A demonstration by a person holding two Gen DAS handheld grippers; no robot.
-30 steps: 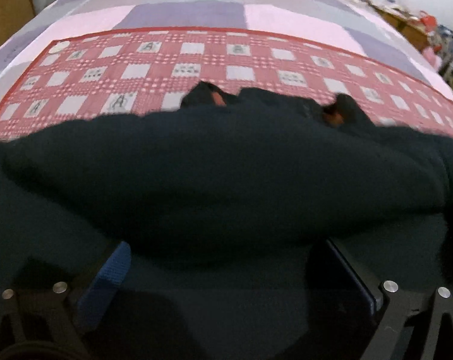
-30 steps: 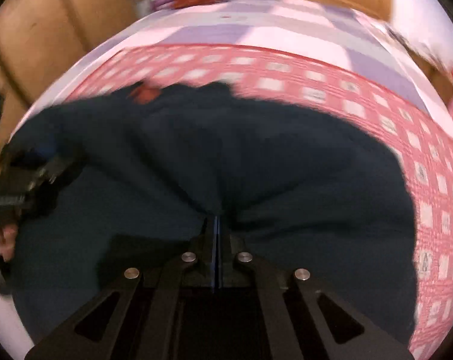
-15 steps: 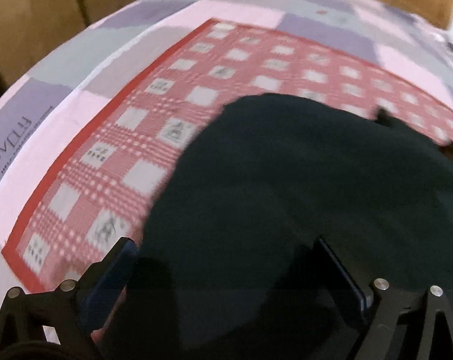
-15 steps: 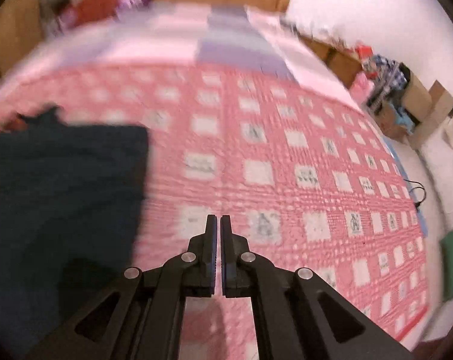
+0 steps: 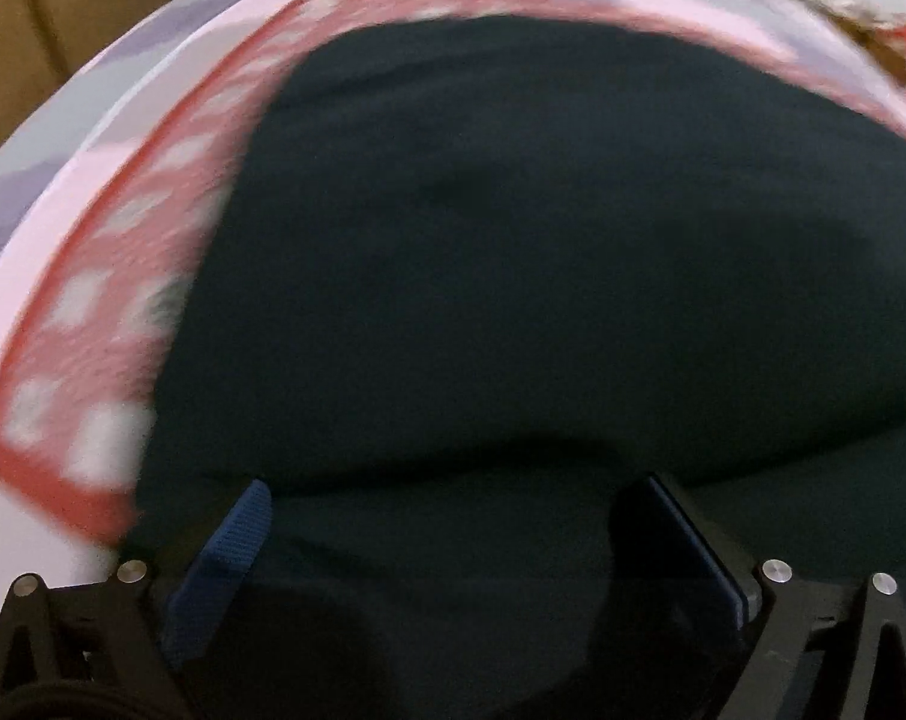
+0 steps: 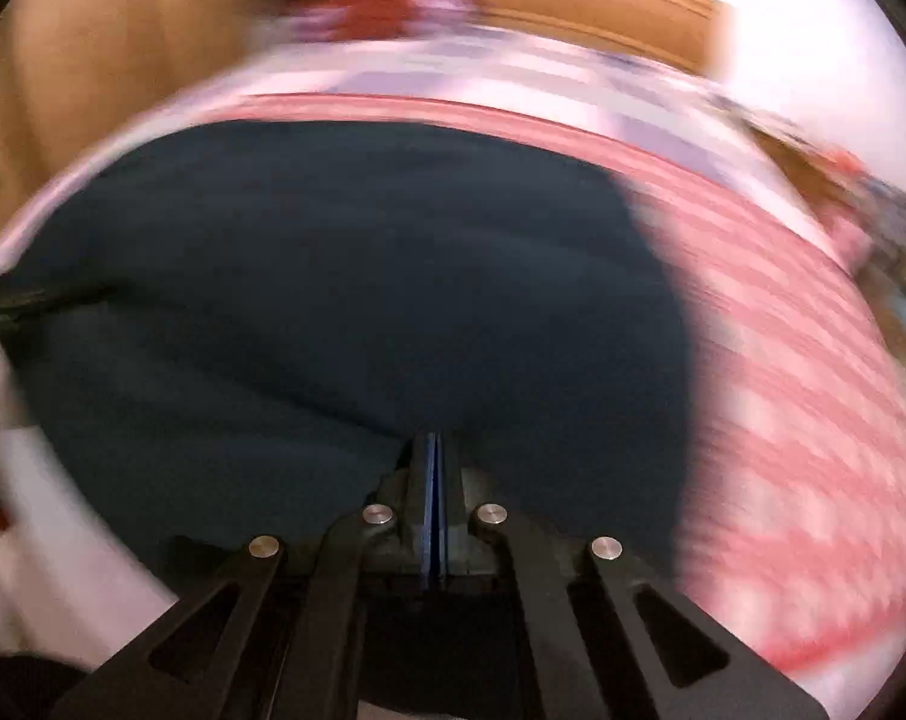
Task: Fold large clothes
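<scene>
Mid-fold: the left gripper (image 5: pixel 453 516), fingers apart, hovers over the dark garment (image 5: pixel 543 240) spread on the bed (image 5: pixel 63 192); the right gripper (image 6: pixel 434 480) is pinched together at its near hem. Next, judge which edge to grasp.

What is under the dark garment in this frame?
The dark garment lies on the red-checked blanket, whose border shows around it in both views. Whatever lies directly beneath the cloth is covered, so it cannot be seen.
</scene>
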